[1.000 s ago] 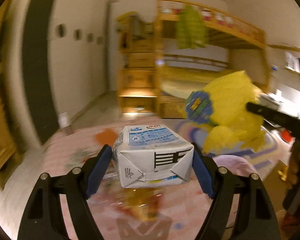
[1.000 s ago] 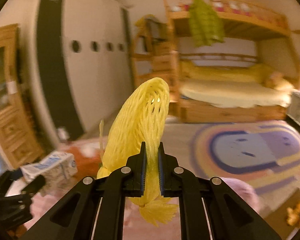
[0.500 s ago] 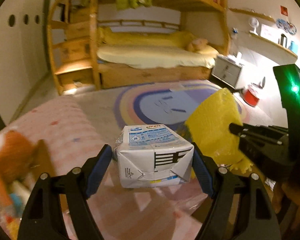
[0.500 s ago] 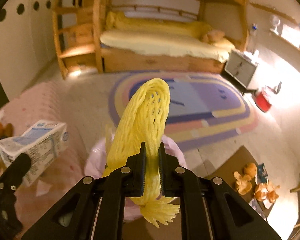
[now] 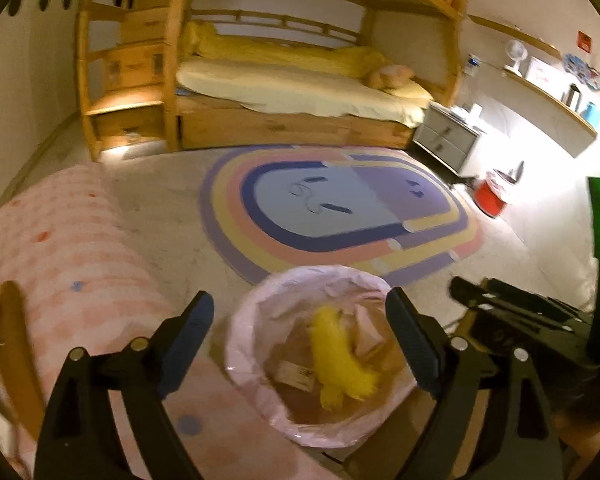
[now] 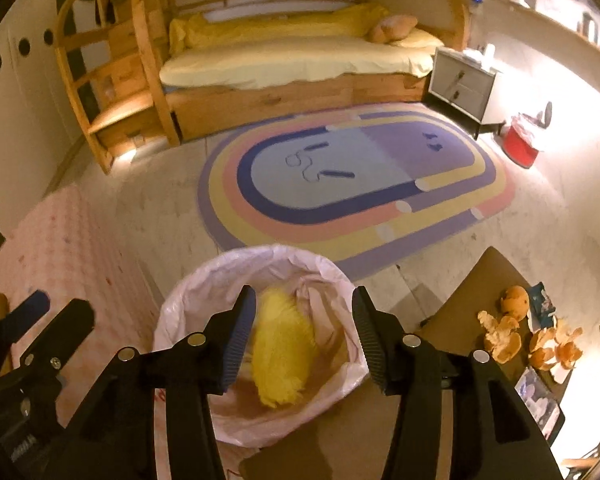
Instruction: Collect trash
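both the left gripper [image 5: 298,334] and right gripper [image 6: 304,330] hang wide open and empty over the pink-lined bin [image 6: 188,300], where the yellow foam net [image 6: 282,350] lies inside, while orange peels [image 6: 536,340] wait nearby uncollected.

I see an oval rainbow rug [image 6: 352,188] mid-floor. Behind it, a wooden bunk bed [image 6: 296,64]; grey nightstand [image 6: 462,84] right of the bed. Red bucket [image 6: 520,144] just right of the rug, pink checked cloth [image 5: 72,264] left of it.
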